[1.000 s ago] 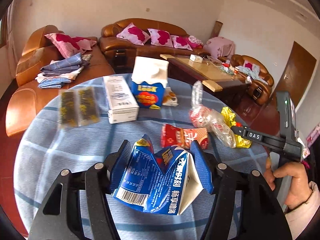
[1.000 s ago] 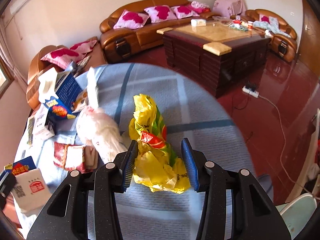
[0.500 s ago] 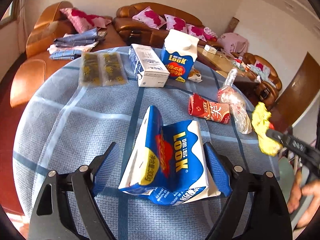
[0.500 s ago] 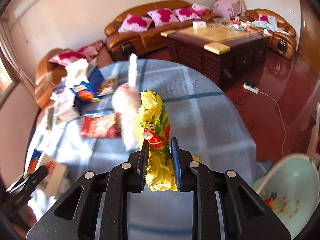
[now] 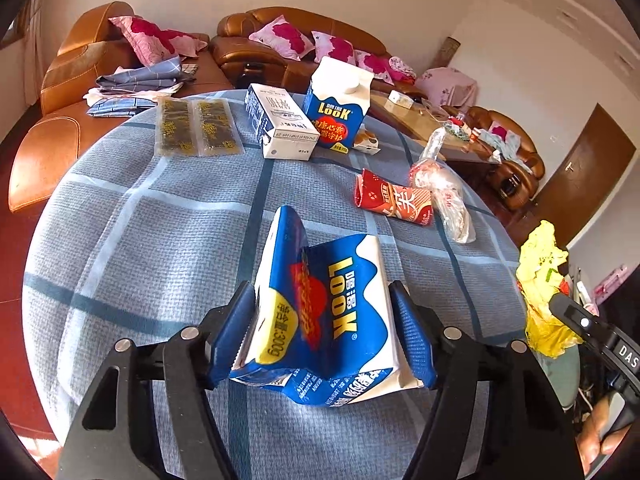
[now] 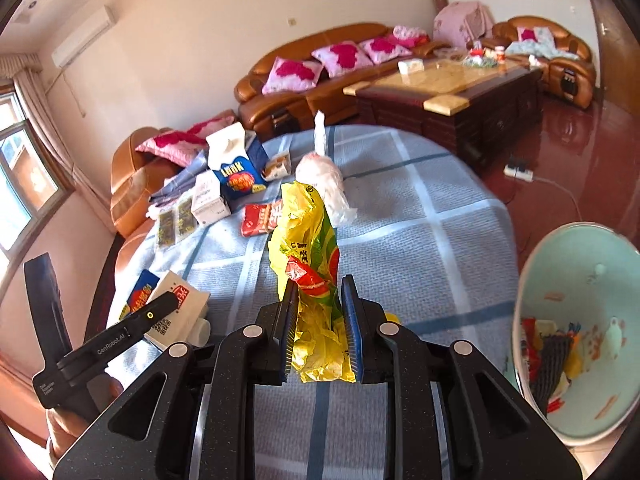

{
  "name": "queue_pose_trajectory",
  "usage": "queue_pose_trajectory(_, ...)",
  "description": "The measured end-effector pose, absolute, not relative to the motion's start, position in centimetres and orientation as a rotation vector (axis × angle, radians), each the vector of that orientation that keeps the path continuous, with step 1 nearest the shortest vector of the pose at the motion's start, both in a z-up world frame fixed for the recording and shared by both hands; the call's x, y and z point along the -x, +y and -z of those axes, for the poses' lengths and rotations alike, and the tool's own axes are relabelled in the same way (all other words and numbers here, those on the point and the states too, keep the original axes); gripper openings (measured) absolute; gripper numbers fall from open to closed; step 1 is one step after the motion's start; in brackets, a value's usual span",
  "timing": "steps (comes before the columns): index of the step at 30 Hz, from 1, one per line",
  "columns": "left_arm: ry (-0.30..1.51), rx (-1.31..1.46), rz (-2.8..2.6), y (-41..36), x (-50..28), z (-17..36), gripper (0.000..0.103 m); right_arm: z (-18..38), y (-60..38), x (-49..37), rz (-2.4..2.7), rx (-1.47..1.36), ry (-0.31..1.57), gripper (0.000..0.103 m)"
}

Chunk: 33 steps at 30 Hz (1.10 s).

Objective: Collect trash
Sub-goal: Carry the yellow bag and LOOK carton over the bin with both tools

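**Two pieces held, bin waiting off the table's edge**

A living room with brown leather sofas, and in the middle a round table (image 5: 132, 216) under a blue checked cloth. Just past the table's rim, on the floor side, stands a pale green bin (image 6: 576, 420) with some rubbish already in it.

The right gripper (image 6: 319, 330) pinches a crumpled yellow bag (image 6: 308, 248) between nearly closed fingers, the bag standing up above the table, close to the bin. The left gripper (image 5: 322, 334) clamps a crushed blue carton (image 5: 320, 320), its fingers pressed against both flanks, the carton raised over the table's near part.

The step in hand looks like the carry to the bin. To do it well, bring the yellow bag fully over the bin's mouth before letting go: thin plastic is light and may drift or cling to a finger pad, so open wide and low inside the rim. The carton is stiffer and should fall cleanly, but its bent flap could catch the rim, so centre it too. Send one gripper at a time, for the mouth is probably too narrow for both.

Farther across the table from the bin lie a red packet (image 5: 394, 200), a clear bag (image 5: 444, 196), a standing carton (image 5: 338, 108), a white box (image 5: 280, 122) and two dark sachets (image 5: 196, 128), seemingly yet to be collected.
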<state>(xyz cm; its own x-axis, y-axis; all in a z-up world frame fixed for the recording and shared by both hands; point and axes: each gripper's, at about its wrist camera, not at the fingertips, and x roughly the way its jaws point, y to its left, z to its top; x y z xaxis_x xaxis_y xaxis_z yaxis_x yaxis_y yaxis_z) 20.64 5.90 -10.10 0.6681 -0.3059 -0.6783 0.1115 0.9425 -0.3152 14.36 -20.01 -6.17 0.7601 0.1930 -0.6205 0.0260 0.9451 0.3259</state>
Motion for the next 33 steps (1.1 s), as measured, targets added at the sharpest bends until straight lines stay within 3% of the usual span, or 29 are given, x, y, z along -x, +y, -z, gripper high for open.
queue_pose_trajectory(33, 0.651, 0.094, 0.400, -7.2, -11.4, 3.2, 0.066, 2.4, -29.2, -1.8, 0.028, -0.402, 0.506, 0.023)
